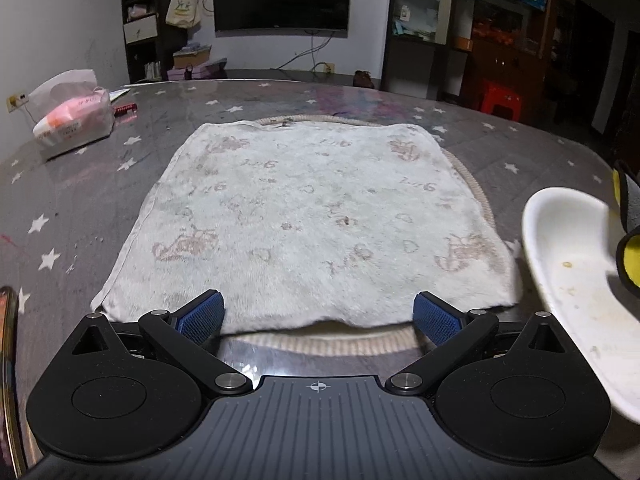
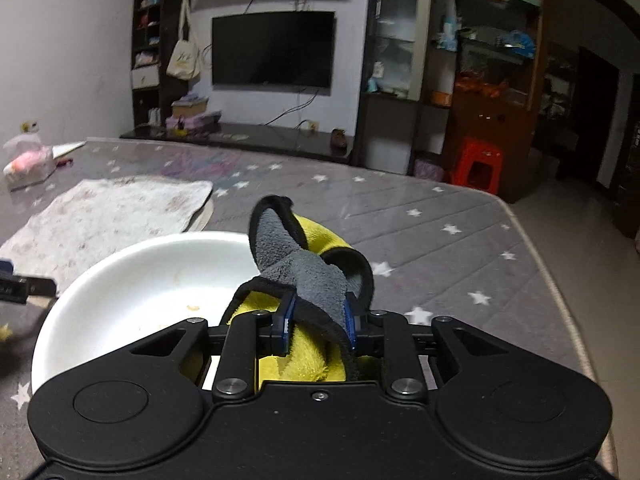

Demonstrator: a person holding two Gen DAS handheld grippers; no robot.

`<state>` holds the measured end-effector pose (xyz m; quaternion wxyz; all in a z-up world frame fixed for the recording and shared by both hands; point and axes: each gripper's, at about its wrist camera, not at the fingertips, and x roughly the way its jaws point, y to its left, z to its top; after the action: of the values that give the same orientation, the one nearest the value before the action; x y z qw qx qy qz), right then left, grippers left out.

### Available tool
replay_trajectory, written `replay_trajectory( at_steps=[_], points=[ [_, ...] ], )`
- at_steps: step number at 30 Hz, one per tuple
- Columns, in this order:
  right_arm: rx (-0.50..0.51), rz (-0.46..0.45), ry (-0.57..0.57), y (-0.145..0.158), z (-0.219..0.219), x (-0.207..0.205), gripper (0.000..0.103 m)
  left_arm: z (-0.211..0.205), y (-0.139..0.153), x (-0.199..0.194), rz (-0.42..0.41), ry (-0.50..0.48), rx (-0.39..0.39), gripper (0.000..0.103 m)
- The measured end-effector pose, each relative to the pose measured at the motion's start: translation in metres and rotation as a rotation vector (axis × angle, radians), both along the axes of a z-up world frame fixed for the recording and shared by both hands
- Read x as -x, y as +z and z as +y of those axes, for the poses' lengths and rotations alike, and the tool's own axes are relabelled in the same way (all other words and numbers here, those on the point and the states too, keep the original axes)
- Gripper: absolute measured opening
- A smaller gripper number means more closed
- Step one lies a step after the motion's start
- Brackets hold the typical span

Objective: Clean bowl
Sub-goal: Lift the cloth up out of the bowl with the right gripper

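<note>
Right gripper (image 2: pixel 318 322) is clamped on a grey-yellow cloth (image 2: pixel 298 264) beside the white bowl (image 2: pixel 132 280); left gripper (image 1: pixel 318 314) gapes wide, empty, over the towel (image 1: pixel 312 208)

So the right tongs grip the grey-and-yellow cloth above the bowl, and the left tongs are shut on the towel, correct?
Not quite: the left tongs are open, holding nothing, above the towel, as the left wrist view shows. The right tongs do grip the cloth above the bowl.

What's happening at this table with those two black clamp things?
A person is cleaning a white bowl using two hand-held grippers. The right gripper is shut on a grey and yellow cloth beside the bowl, which shows food specks. The left gripper is open and empty above a white towel.
</note>
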<state>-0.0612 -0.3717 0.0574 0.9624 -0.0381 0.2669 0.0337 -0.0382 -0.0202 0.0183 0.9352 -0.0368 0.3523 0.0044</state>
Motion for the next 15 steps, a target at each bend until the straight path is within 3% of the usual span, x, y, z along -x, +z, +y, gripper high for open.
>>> replay_trajectory(
  at_steps=[5, 15],
  points=[
    [-0.041, 0.010, -0.064, -0.003, -0.025, 0.006, 0.026, 0.001, 0.012, 0.010, 0.021, -0.004, 0.112, 0.102],
    [-0.138, 0.053, -0.142, -0.020, -0.059, 0.013, 0.026, -0.026, 0.030, 0.018, 0.011, -0.104, 0.162, 0.101]
  ],
)
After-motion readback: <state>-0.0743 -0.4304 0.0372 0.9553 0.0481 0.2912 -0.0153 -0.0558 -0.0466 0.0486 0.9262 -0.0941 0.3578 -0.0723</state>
